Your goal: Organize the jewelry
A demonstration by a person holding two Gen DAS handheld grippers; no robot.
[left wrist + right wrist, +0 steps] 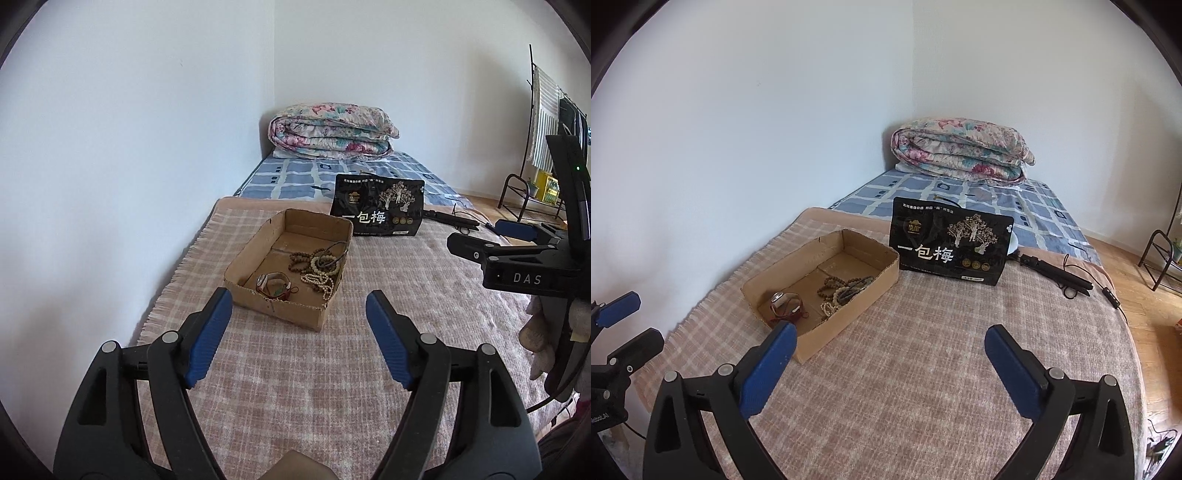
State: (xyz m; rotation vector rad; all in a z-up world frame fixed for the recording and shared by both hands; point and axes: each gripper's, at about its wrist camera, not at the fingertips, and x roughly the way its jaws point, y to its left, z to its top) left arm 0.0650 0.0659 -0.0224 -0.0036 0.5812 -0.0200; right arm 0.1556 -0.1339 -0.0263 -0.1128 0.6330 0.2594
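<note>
On the bed blanket (295, 369), the cardboard box (288, 266) holds the beads (317, 269) and watch (271, 282). Your left tool (299, 317) and right tool (890, 350) both gape empty; reaching in could snag tangled strands.

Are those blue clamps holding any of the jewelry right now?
No. Left gripper and right gripper are both open and empty; the beads lie in the box.

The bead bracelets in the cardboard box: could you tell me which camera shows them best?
The left wrist view: the bead bracelets lie fully visible. In the right wrist view the cardboard box wall partly hides the bracelets.
</note>
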